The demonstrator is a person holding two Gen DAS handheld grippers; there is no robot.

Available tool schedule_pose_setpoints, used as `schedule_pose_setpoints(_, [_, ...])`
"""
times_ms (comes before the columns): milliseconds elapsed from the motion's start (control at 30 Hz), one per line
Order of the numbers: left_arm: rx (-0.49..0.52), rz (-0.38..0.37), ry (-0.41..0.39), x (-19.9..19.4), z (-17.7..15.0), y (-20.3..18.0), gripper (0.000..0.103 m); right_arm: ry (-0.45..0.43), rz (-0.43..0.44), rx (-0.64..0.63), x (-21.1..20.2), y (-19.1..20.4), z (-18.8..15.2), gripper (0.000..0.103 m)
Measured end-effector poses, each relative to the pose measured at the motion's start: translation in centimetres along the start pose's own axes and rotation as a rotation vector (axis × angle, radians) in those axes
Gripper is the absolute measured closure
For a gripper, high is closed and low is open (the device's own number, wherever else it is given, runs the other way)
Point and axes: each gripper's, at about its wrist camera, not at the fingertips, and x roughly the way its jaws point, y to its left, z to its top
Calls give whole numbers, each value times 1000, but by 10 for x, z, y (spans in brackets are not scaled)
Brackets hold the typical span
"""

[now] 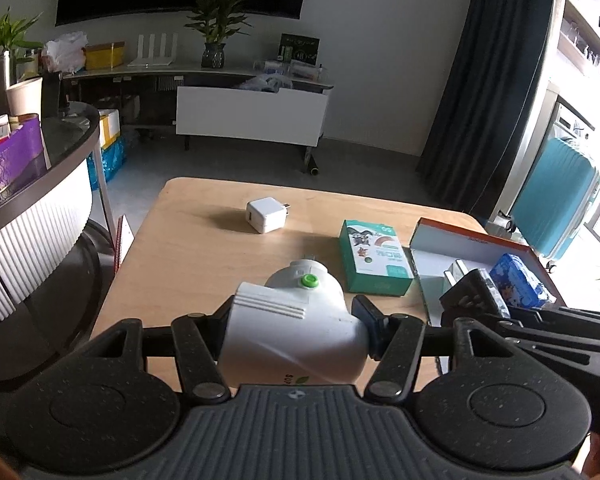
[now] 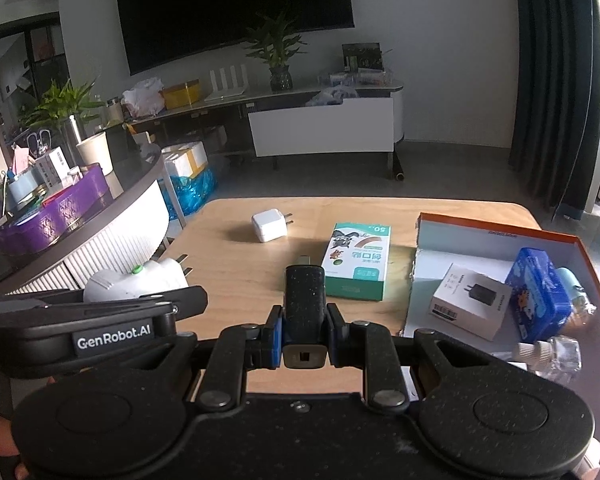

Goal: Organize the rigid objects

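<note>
- Left gripper [image 1: 294,330] clamps a white plug-in device [image 1: 296,320] with a green button; it fills the gap between the jaws, over the table's [image 1: 188,256] near-left part.
- Right gripper [image 2: 303,334] is closed narrowly on a black adapter [image 2: 304,300], which stands upright between the pads.
- White charger [image 1: 265,215] and green box [image 1: 374,256] lie on the table; the green box sits just beside the open box [image 2: 480,240].
</note>
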Motion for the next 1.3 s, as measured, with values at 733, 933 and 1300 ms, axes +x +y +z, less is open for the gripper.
schedule_pose_setpoints(733, [17,-36,-23,-17,-4,-13,43,-34,-23,20,-28,-8,-3,77])
schedule_pose_setpoints(933, [23,-43,-25,-18,-4,-16,43,-40,-30,26,-33,-12,-3,77])
schedule_pose_setpoints(1300, [42,-65,-28,-17,-4,-25,43,-55,-56,42,-42,-24,-2,77])
